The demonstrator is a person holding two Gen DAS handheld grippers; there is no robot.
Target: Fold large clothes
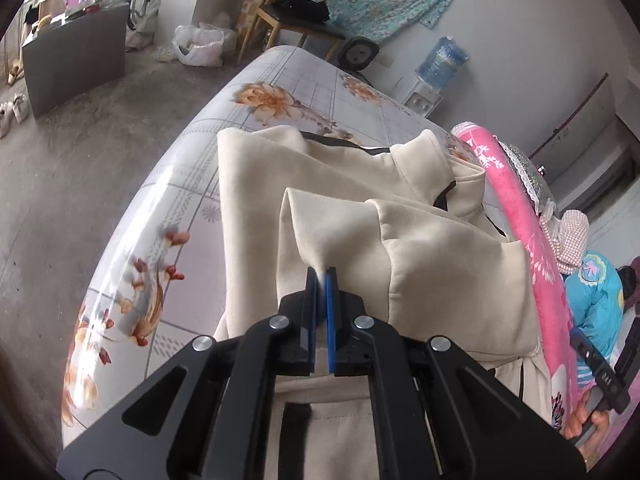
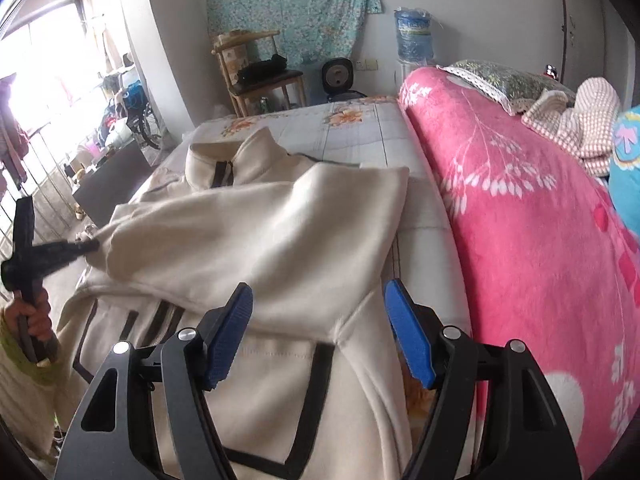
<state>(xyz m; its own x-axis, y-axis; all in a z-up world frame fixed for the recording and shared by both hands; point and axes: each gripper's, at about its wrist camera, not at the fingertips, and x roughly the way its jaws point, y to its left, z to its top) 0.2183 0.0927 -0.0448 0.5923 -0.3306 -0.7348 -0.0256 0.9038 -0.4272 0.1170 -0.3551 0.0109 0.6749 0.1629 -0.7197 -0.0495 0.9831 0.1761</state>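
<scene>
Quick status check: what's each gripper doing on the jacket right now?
Left gripper: shut on a pinch of the cream jacket sleeve.
Right gripper: open above the jacket, holding nothing.

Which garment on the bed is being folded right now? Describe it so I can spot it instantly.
Find the bed with the floral-print sheet, bordered by a bright pink plush blanket. Spread on the sheet beside that blanket lies a cream fleece jacket with dark brown trim. Unlike the patterned bedding around it, it is plain, with a stand-up collar, and the left tongs pinch its fabric.
</scene>
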